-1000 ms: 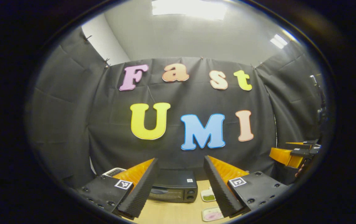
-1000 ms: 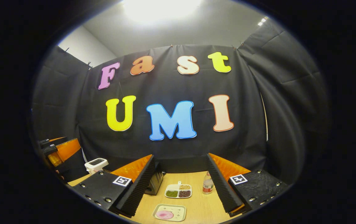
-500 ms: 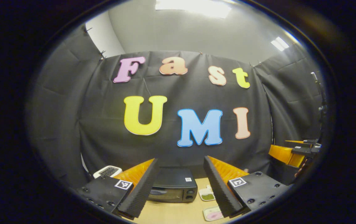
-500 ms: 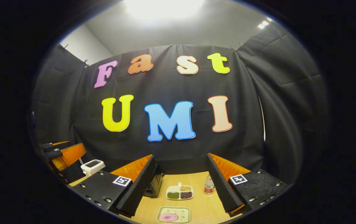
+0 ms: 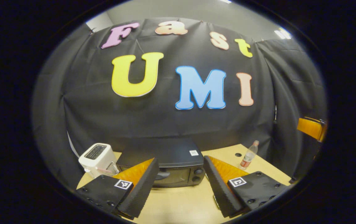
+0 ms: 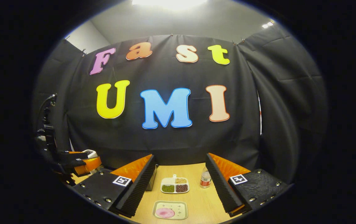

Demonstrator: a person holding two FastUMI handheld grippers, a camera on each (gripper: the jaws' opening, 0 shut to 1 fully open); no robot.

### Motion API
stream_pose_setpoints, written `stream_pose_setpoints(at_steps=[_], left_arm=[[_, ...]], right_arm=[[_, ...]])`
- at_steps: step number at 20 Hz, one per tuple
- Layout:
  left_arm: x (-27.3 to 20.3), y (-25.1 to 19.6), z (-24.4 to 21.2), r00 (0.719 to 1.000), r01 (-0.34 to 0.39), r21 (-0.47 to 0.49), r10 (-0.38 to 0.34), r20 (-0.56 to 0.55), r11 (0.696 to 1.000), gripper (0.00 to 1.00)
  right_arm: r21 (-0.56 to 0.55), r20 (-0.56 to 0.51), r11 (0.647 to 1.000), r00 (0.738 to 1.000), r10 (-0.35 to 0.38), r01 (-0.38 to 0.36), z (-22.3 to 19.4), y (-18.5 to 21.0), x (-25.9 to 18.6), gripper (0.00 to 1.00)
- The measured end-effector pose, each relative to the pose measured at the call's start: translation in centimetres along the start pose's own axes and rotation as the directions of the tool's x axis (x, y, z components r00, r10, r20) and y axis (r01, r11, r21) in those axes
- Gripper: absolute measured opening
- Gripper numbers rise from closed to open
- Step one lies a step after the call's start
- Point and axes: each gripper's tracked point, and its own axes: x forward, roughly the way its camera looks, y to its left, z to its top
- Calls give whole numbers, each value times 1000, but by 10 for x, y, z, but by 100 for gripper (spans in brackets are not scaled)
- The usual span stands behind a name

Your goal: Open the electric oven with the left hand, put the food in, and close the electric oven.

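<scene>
Wood counter: light surface carrying every item; also seen in the right gripper view.
Oven: black, door shut, at the rear of the counter against the cloth wall. Its front, with a handle and two knobs on the right side, shows between the left tongs' fingers. In the right gripper view only its corner shows, beside the right tongs' left finger.
Left tongs: wide open, holding nothing, above the counter in front of the oven door and clear of it. In the right gripper view they appear at the left edge with a dark rig behind.
Right tongs: wide open, holding nothing, above the counter with both dishes between the fingers. In the left gripper view an orange part shows at the far right.
Toaster: white, just left of the oven.
Plate: pale, rectangular, nearest the right tongs, carrying the pink food; well apart from the oven.
Tray: white, three compartments of green, dark and tan grains, behind the plate.
Bottle: clear, red label, upright, just right of the tray; in the left gripper view, right of the oven.
</scene>
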Motion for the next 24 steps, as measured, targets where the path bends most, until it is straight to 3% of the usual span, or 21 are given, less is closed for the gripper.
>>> stream_pose_setpoints(at_steps=[1,5,11,18,24], left_arm=[[13,9,-12,999,-6,-4,6,-32,1000,100],[72,41,-53,988,-35,-21,32,-154,999,97],[121,76,-97,965,-99,31,104,-243,995,97],[138,85,-111,962,-123,43,130,-241,991,97],[104,80,-133,962,-122,40,128,-243,992,100]], right_arm=[[-7,-11,1000,1000,-15,14,-4,-4,1,99],[-28,-44,998,997,-62,61,-15,-16,1,99],[-57,-70,992,990,-119,115,-21,-31,-2,99],[-44,-75,987,985,-157,154,-24,-37,-14,99],[-22,-79,992,989,-129,128,-25,-24,-16,99]])
